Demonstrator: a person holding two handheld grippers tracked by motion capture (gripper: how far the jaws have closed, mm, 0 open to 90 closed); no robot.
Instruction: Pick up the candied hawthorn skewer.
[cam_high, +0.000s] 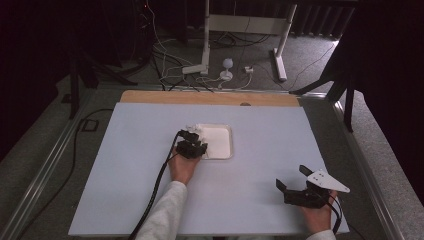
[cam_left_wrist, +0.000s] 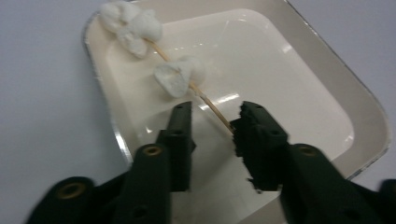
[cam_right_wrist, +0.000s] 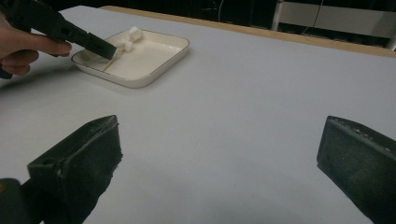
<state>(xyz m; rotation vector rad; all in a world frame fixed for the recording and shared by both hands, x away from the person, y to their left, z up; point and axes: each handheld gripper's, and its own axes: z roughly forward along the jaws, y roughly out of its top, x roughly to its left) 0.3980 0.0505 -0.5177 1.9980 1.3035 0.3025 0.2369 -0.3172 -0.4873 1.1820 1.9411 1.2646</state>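
A cream square tray (cam_high: 220, 143) sits mid-table on the white sheet. In it lies a thin wooden skewer (cam_left_wrist: 208, 103) threaded with white marshmallows (cam_left_wrist: 179, 77), with more bunched at its far end (cam_left_wrist: 132, 25) on the tray's corner. My left gripper (cam_left_wrist: 214, 111) hovers over the tray's near left part with its jaws apart. The skewer's bare end lies between them, right beside the right-hand fingertip (cam_left_wrist: 250, 116), and is not pinched. In the high view that gripper (cam_high: 191, 143) overlaps the tray's left edge. My right gripper (cam_high: 292, 178) rests wide open near the front right, with nothing between its jaws (cam_right_wrist: 219, 135).
The white sheet (cam_high: 150, 190) covers the table, with a wooden strip (cam_high: 210, 97) along its far edge. A black cable (cam_high: 155, 190) trails from the left gripper toward the front edge. Beyond the table are floor cables and white desk legs (cam_high: 206, 35).
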